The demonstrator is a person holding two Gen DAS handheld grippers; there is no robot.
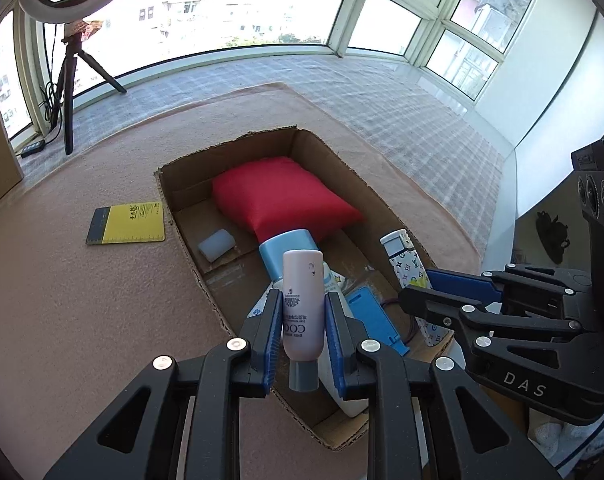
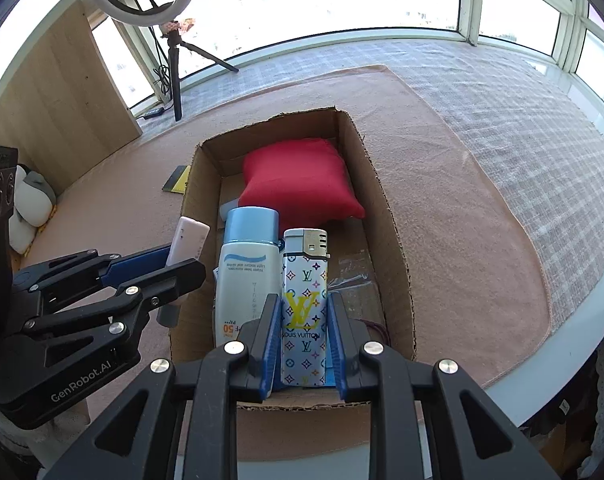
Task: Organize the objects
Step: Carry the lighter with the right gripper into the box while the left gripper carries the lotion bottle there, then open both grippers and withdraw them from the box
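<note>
My left gripper is shut on a pale pink tube with a grey cap, held over the near left side of the open cardboard box. The tube also shows in the right wrist view. My right gripper is shut on a white patterned lighter, held over the box's near end; the lighter also shows in the left wrist view. Inside the box lie a red cushion, a white bottle with a blue cap, a small white block and a blue flat piece.
A yellow and black notepad lies on the pink mat left of the box. A tripod with a ring light stands at the back left by the window. A wooden panel and a white plush toy are at the left.
</note>
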